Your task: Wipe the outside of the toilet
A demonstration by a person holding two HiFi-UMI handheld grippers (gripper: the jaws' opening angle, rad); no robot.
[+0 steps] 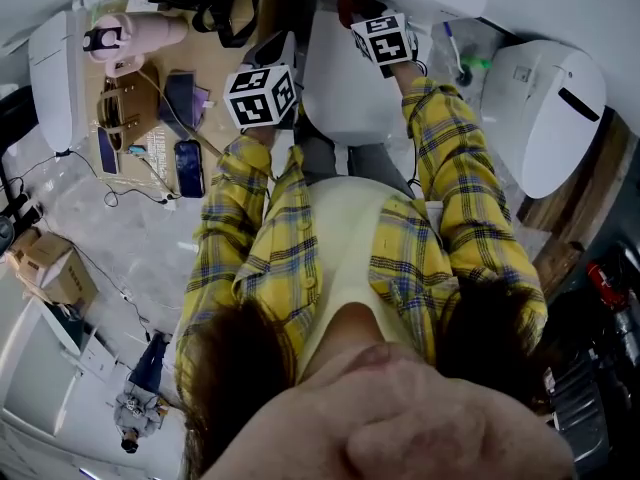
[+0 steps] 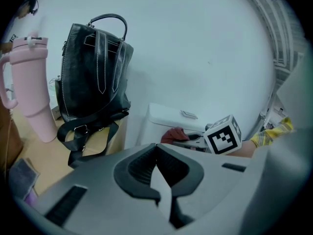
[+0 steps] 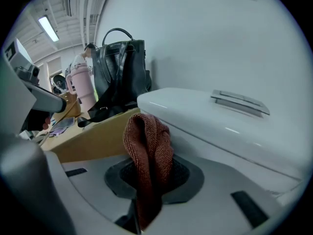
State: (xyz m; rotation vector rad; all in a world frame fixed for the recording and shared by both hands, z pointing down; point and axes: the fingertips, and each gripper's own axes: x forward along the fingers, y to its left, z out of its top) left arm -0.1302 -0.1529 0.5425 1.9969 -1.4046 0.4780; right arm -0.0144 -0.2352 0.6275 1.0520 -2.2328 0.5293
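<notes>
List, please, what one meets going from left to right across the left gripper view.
pink tumbler → black backpack → toilet tank → right gripper's marker cube → yellow plaid sleeve

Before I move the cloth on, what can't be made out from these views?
- Toilet, lower outside: in the head view it is hidden behind the person's sleeves and torso.
- Cloth against the tank: in the right gripper view the cloth itself covers any point of contact.
- Tank's far end: cut off by the edge of the right gripper view.
</notes>
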